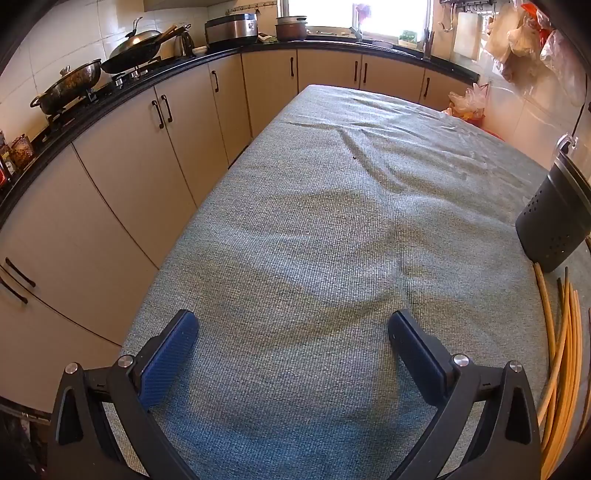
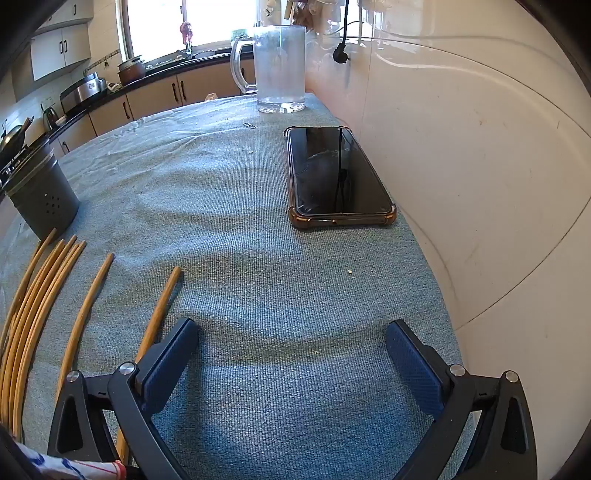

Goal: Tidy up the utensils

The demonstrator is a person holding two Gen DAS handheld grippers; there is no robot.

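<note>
Both sets of fingers spread wide, nothing held. Chopsticks [image 2: 40, 306] lie loose beside the holder [image 2: 44, 195]; several could be pinched together, or the holder tipped.

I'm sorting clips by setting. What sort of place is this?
A home kitchen, most likely: woks on a gas stove, a rice cooker on the counter, cabinets below.

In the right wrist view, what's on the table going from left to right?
Dark perforated utensil holder above the bundle of chopsticks → lone chopstick → another chopstick → glass pitcher → phone.
</note>
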